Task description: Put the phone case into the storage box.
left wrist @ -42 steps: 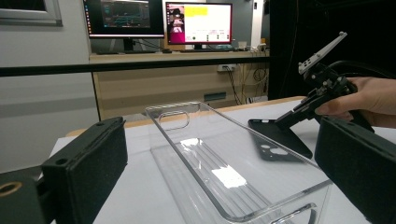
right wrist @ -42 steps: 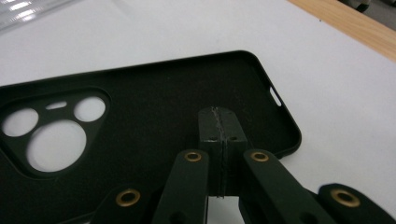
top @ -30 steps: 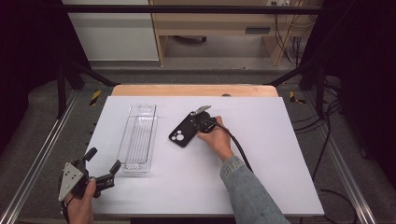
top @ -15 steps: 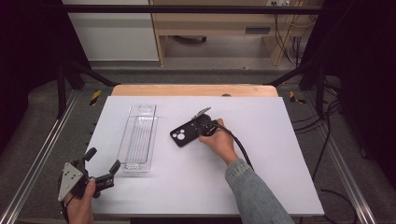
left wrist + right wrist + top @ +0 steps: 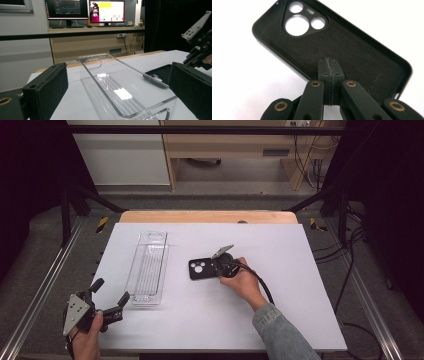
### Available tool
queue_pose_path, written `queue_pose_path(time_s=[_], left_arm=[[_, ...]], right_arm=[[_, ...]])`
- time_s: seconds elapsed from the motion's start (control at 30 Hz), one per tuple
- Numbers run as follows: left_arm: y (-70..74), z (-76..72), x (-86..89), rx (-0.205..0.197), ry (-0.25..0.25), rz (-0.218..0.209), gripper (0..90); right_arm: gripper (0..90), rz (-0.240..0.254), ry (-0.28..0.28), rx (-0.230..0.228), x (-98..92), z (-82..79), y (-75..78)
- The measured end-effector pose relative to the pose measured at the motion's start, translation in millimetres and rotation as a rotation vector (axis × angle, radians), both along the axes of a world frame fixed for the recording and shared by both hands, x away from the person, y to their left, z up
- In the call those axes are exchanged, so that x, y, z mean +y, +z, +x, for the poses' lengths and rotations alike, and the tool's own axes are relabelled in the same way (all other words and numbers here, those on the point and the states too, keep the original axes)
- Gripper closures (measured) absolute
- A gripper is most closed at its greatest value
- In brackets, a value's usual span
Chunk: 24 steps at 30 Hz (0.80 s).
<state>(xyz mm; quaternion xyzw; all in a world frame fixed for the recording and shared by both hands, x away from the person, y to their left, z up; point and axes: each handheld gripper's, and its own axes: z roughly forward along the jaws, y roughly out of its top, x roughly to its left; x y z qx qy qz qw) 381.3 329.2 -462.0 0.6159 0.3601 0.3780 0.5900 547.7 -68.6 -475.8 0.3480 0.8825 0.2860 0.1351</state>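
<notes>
Since 1 second ago the black phone case (image 5: 202, 269) has slid a little toward the near side of the white worktop (image 5: 300, 250) and turned, its camera-cutout end now pointing left toward the clear plastic tray (image 5: 148, 268). With it the right gripper (image 5: 220, 266) and the right hand (image 5: 242, 281) have moved the same way. Left of the worktop's near edge, the left gripper (image 5: 110, 297) has stayed where it was.

Seen in the right gripper view, the right gripper (image 5: 330, 72) has its 2 jaws pressed together over the long edge of the phone case (image 5: 352, 47), which lies open side up, showing its dark lining and 3 round lens holes. Whether the rim is actually pinched between the jaws cannot be told.

From the left gripper view, the left gripper (image 5: 117, 87) stands wide open, holding nothing, its 2 padded jaws framing the near end of the tray (image 5: 120, 87). Beyond the tray's right wall lies the phone case (image 5: 160, 73), just beside it but apart. 2 monitors (image 5: 87, 10) stand on a desk behind.
</notes>
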Motion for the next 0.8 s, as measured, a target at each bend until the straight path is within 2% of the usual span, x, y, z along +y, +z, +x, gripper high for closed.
queue_pose_path(time_s=[0.3,0.47,0.6,0.7,0.8], left_arm=[[0.0,0.1,-1.2,0.000,-0.001,0.003,2.0],[0.1,0.0,-2.0,0.000,-0.004,0.007,2.1],[0.1,-0.4,-1.6,-0.001,-0.002,0.007,2.0],[0.0,-0.4,-1.0,0.000,-0.001,0.004,2.1],[0.1,-0.4,-1.0,-0.001,-0.001,0.004,2.1]], right_arm=[[90.0,0.000,0.030,0.027,-17.2,-25.8,0.3],[90.0,-0.002,0.032,0.035,-21.5,-31.8,1.1],[90.0,0.036,0.025,0.017,-23.3,-32.1,4.5],[90.0,0.087,-0.023,-0.006,-27.4,-33.3,13.9],[88.8,0.108,-0.053,-0.021,-31.2,-33.5,18.8]])
